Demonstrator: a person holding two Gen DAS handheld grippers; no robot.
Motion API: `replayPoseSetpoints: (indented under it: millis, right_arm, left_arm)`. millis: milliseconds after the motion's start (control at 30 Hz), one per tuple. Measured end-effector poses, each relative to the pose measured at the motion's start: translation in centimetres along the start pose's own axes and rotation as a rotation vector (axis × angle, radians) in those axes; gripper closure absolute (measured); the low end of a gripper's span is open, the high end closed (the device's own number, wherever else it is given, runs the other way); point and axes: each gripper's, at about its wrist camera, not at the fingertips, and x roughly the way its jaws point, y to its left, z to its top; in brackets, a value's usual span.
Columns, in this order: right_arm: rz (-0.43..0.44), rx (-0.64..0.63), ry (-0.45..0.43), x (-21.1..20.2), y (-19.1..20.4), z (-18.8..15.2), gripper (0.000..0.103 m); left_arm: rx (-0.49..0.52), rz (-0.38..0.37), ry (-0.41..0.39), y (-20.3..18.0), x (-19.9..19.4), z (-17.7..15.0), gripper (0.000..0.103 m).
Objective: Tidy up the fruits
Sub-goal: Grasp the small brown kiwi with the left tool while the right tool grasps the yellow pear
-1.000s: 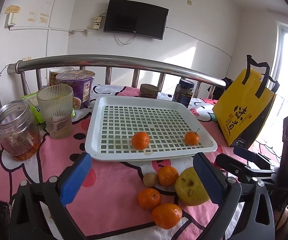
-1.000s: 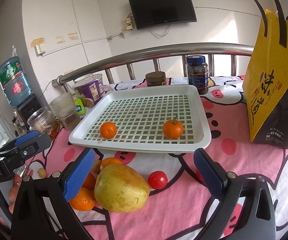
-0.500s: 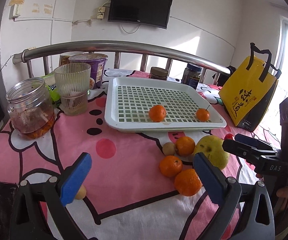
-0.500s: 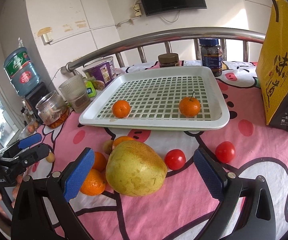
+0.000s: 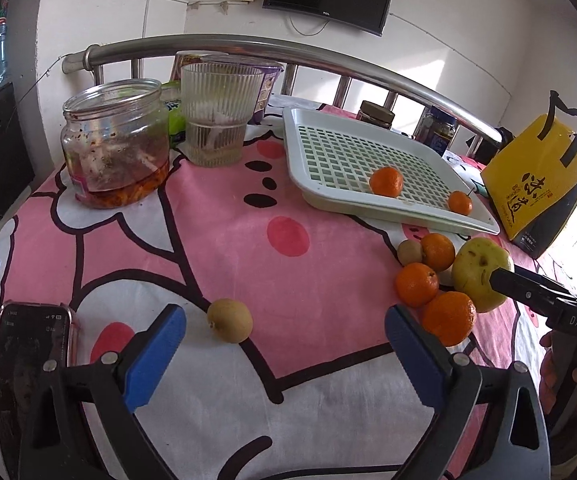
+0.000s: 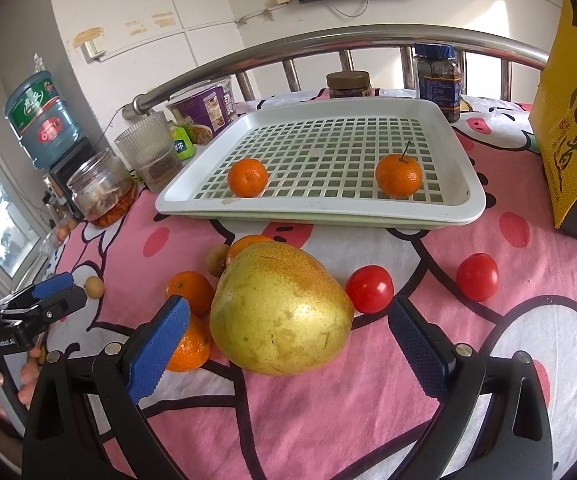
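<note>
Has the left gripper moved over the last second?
Yes. The left gripper has swung left and down, away from the white tray, toward the small brown fruit; its jaws have just been closing slightly, empty.

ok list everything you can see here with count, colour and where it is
tray: 1, white, slotted, back of the cloth
mandarins in tray: 2, orange, near its front edge
loose mandarins: 3, orange, on the cloth in front of the tray
pear: 1, yellow-green, beside the loose mandarins
tomatoes: 2, red, right of the pear
small brown fruits: 2, tan, one alone, one by the mandarins
glass jar: 1, clear, far left
tumbler: 1, clear, ribbed
noodle cup: 1, purple
dark jars: 2, by the rail
bag: 1, yellow, far right
phone: 1, dark, near left
left gripper: blue pads, open, empty
right gripper: blue pads, open, pear between them
</note>
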Motion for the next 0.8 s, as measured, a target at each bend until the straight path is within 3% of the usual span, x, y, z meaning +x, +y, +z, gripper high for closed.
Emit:
replayPoseSetpoints:
  millis: [433, 567, 633, 800]
  right_arm:
    - [0.001, 0.024, 0.055, 1.7, -0.4, -0.2, 0.011]
    - [0.013, 0.012, 0.079, 2.3, -0.1, -0.4, 0.022]
    - [0.012, 0.002, 0.082, 2.4, 0.1, -0.5, 0.023]
    - [0.012, 0.003, 0.076, 2.3, 0.2, -0.6, 0.024]
  left_arm:
    - [-0.03, 0.079, 0.056, 1.2, 2.4, -0.3, 0.043]
    - [-0.015, 0.09, 0.053, 1.0, 2.5, -0.4, 0.066]
    - [-0.003, 0.084, 0.054, 0.8, 2.5, -0.4, 0.073]
    - [0.011, 0.064, 0.057, 0.5, 2.5, -0.5, 0.076]
